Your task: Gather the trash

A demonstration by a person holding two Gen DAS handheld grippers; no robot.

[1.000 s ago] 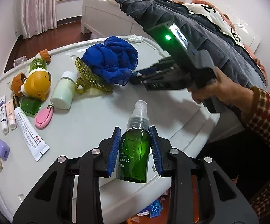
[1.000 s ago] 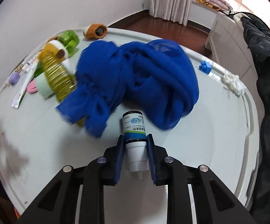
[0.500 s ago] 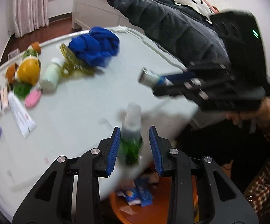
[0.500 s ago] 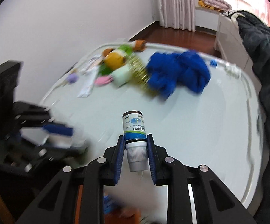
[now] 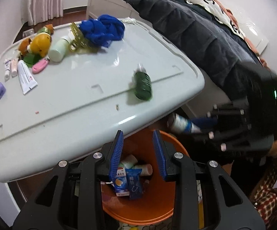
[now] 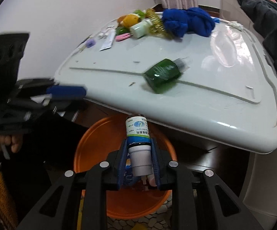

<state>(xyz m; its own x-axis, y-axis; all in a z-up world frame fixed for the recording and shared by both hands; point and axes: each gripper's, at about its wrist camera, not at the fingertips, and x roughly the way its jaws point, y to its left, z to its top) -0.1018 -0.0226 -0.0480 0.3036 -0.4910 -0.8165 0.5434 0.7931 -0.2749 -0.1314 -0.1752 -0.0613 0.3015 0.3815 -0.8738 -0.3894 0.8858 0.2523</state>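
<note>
My left gripper [image 5: 138, 154] is open and empty above the orange bin [image 5: 157, 207], which holds several small boxes and tubes. The green spray bottle [image 5: 142, 85] lies on its side on the white table [image 5: 61, 103] near the front edge; it also shows in the right wrist view [image 6: 163, 73]. My right gripper [image 6: 139, 161] is shut on a small white bottle with a blue-green label [image 6: 138, 145] and holds it over the orange bin [image 6: 92, 145]. The right gripper and its bottle [image 5: 182, 124] also show in the left wrist view, beside the table edge.
At the table's far end lie a blue cloth [image 5: 104, 28], a yellow hair claw [image 5: 79, 36], a pale green bottle [image 5: 59, 48], a yellow toy [image 5: 40, 44], tubes [image 5: 25, 74] and a pink item [image 5: 39, 67]. A bed with dark bedding [image 5: 195, 30] stands right.
The green spray bottle has left my left gripper and now lies on the table. Both grippers have moved back from the table to above the orange bin. The left jaws have opened.
</note>
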